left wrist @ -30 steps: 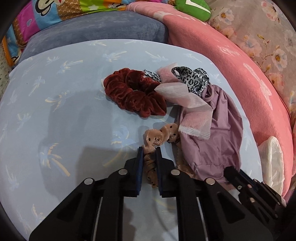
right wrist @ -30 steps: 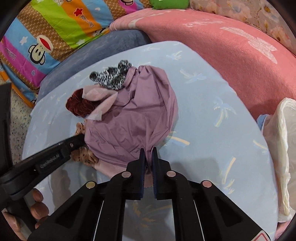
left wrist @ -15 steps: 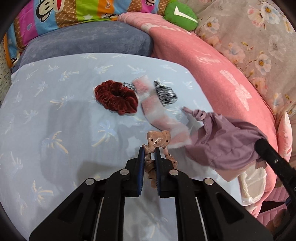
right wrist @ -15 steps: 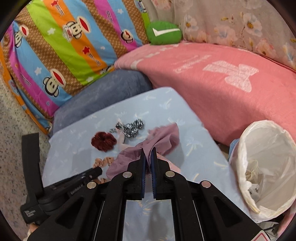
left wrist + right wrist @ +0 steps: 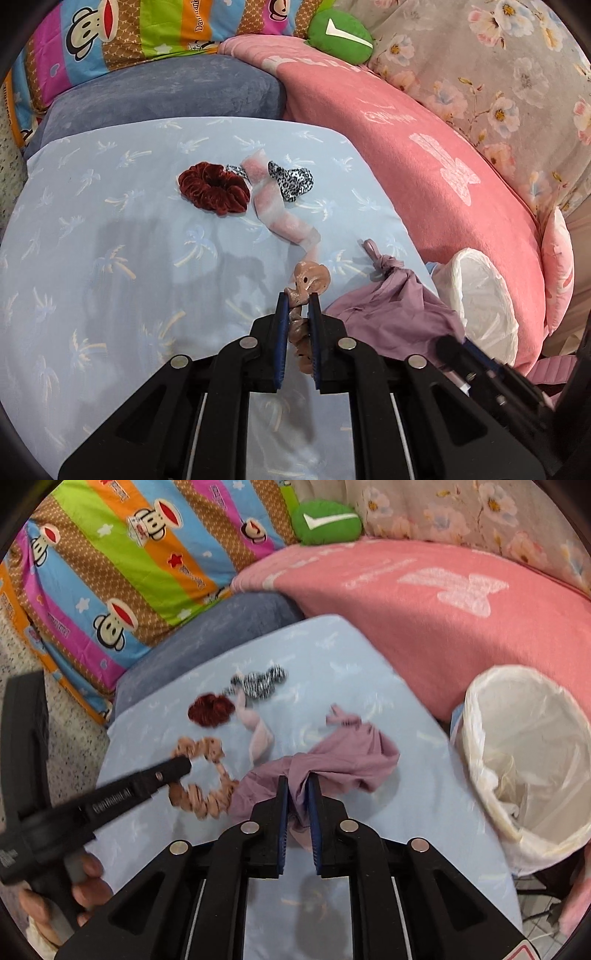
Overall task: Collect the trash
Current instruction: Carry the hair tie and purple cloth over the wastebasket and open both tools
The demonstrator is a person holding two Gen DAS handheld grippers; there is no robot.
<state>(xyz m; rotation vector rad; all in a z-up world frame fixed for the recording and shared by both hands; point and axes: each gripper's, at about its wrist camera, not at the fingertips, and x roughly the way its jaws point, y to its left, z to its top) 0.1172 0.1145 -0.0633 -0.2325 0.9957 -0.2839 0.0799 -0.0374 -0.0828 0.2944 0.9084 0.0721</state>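
Observation:
My left gripper (image 5: pixel 296 297) is shut on a tan dotted scrunchie (image 5: pixel 309 277) and holds it above the light-blue cloth surface (image 5: pixel 110 258). It also shows in the right wrist view (image 5: pixel 205 775), hanging as a ring from the left gripper (image 5: pixel 183 766). My right gripper (image 5: pixel 297 781) is shut on a mauve cloth (image 5: pixel 343 760), lifted above the surface; the cloth also shows in the left wrist view (image 5: pixel 391 314). A white-lined trash bin (image 5: pixel 532 753) stands to the right, also in the left wrist view (image 5: pixel 480 295).
On the blue surface lie a dark red scrunchie (image 5: pixel 212 188), a pink strip of fabric (image 5: pixel 273 214) and a leopard-print scrunchie (image 5: pixel 293 179). A pink blanket (image 5: pixel 406 147), a grey cushion (image 5: pixel 166 92) and a striped monkey-print pillow (image 5: pixel 129 565) lie behind.
Both grippers have risen and pulled back with their loads. The mauve cloth has come off the pile and moved right toward the bin. The tan scrunchie has left the surface.

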